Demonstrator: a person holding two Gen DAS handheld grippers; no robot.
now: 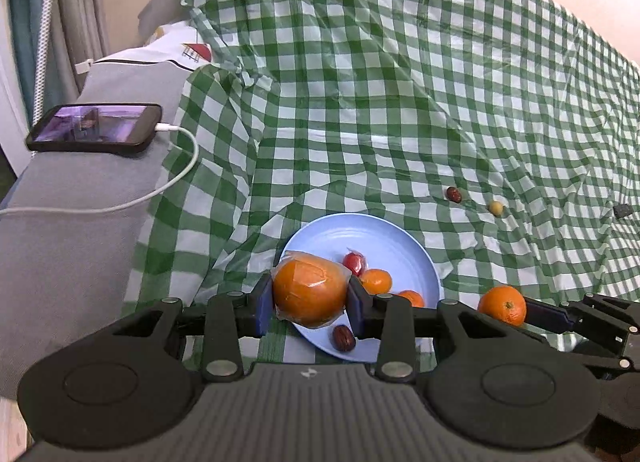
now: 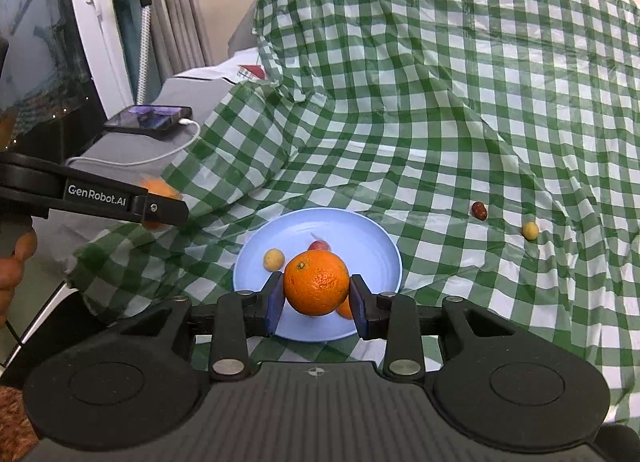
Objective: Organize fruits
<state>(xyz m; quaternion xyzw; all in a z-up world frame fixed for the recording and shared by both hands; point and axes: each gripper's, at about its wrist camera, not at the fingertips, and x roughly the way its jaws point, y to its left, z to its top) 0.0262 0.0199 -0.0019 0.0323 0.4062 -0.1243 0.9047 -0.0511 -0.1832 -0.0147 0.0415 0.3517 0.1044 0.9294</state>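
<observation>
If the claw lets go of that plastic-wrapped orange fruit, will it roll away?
Probably a little: the wrapped orange fruit looks round, so it may roll. The blue plate below has a raised rim that would likely stop it. Its shiny wrap looks slippery, so the left claw might lose it.

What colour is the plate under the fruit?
Light blue; the plate shows best in the right wrist view.

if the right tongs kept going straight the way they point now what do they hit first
Most likely the blue plate: the right tongs, shut on an orange, point down at it. Depth is hard to judge.
</observation>
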